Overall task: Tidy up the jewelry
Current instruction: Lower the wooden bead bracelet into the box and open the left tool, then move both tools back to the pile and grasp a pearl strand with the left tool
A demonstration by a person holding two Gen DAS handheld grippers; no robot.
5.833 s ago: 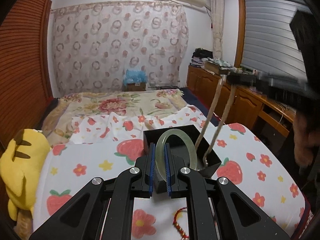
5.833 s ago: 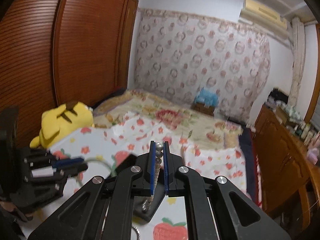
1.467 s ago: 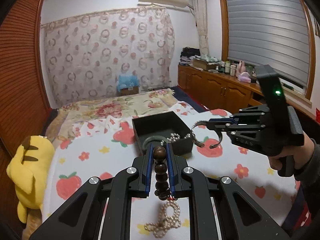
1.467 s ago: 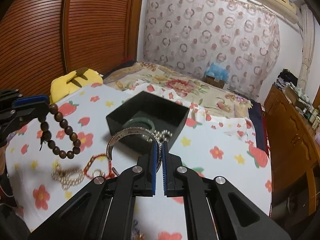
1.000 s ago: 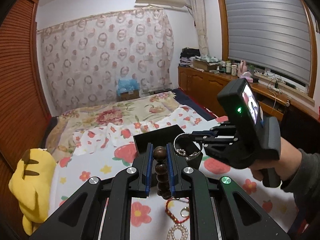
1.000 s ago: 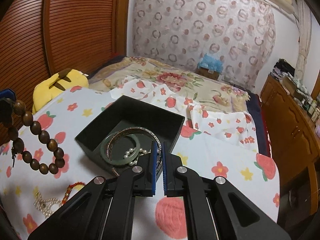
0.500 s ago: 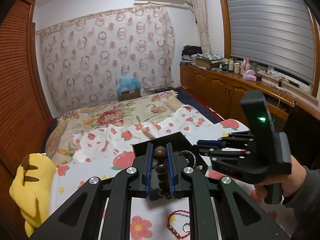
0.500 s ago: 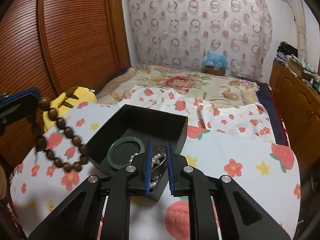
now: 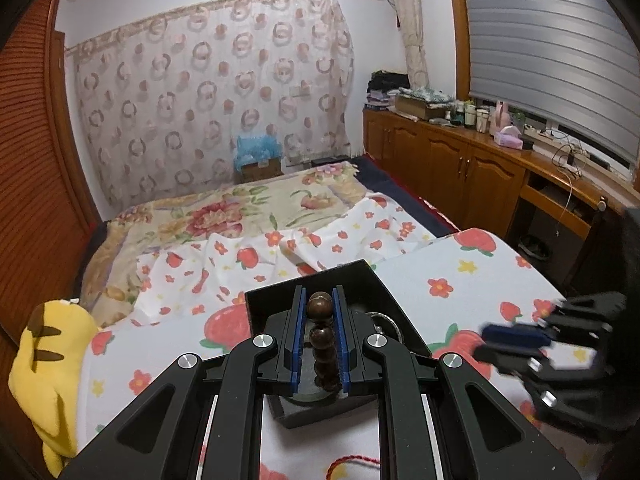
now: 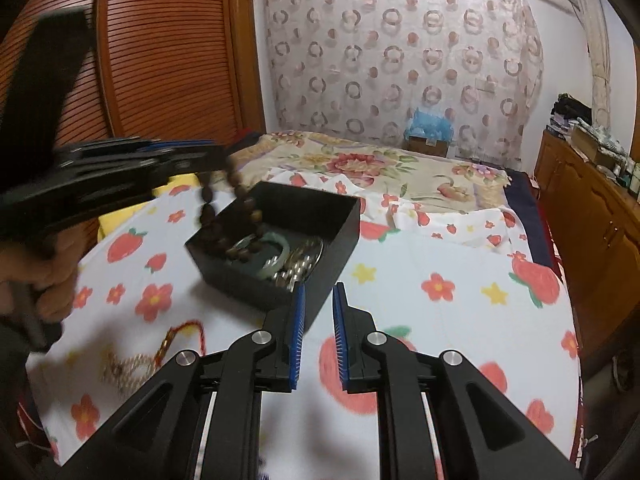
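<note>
A black jewelry box [image 10: 320, 224] stands on the strawberry-print cloth and holds a green bangle [image 10: 276, 258], pearls and a silver bangle [image 10: 308, 254]. My left gripper [image 9: 319, 308] is shut on a brown wooden bead bracelet [image 9: 321, 334] and holds it over the box [image 9: 380, 292]; in the right wrist view the beads [image 10: 236, 216] hang into the box from the left gripper [image 10: 216, 160]. My right gripper [image 10: 319, 308] is open and empty, just in front of the box; it shows blurred in the left wrist view [image 9: 516, 340].
A red cord bracelet [image 10: 188, 334] and a pearl chain [image 10: 128, 364] lie on the cloth left of the right gripper. The red cord also shows in the left wrist view [image 9: 352, 462]. A yellow plush toy [image 9: 44, 372] lies at the left. Wooden cabinets [image 9: 460, 172] run along the right.
The right gripper has let the silver bangle go into the box, opened and drawn back. The left gripper has carried the bead bracelet over the box and lowered it in.
</note>
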